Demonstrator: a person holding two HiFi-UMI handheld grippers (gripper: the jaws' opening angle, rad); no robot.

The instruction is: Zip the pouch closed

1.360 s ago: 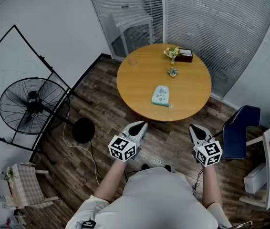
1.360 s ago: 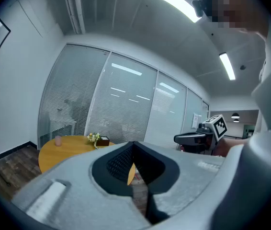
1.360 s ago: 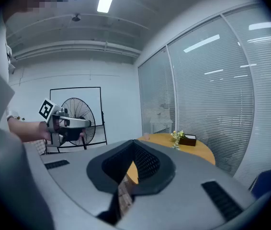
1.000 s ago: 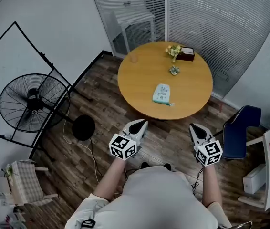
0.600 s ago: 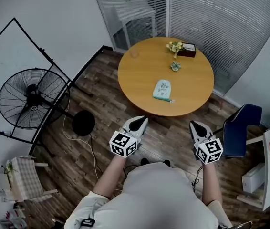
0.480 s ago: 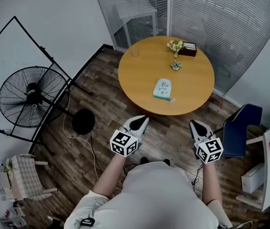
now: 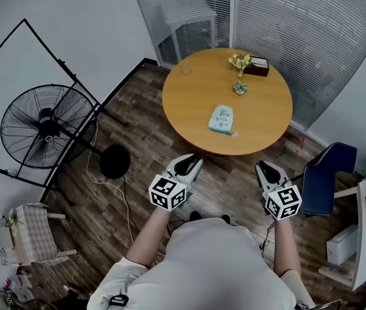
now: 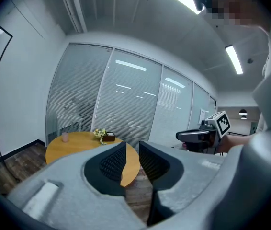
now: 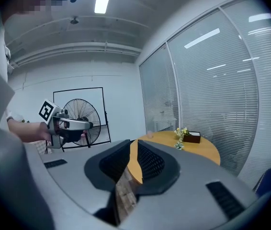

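The pouch point(image 7: 221, 119), pale mint with a small print, lies flat on the round wooden table point(image 7: 189, 102), near its front edge. Both grippers are held in the air over the floor, well short of the table. My left gripper point(image 7: 186, 165) points at the table with its jaws together, only a thin slit between them, and holds nothing. My right gripper point(image 7: 265, 171) stands the same way, also with nothing in it. In the left gripper view the left gripper point(image 8: 132, 147) hides the pouch. In the right gripper view the right gripper point(image 9: 133, 145) hides it too.
On the table's far side stand a flower bunch point(image 7: 240, 62), a dark box point(image 7: 258, 68), a small vase point(image 7: 239, 88) and a pink cup point(image 7: 185, 70). A standing fan point(image 7: 41, 128) with a round base is at the left. A blue chair point(image 7: 322, 179) is at the right.
The head view has drifted a little, so the table and pouch sit slightly higher and further right. Both grippers keep their place and their jaws have not changed.
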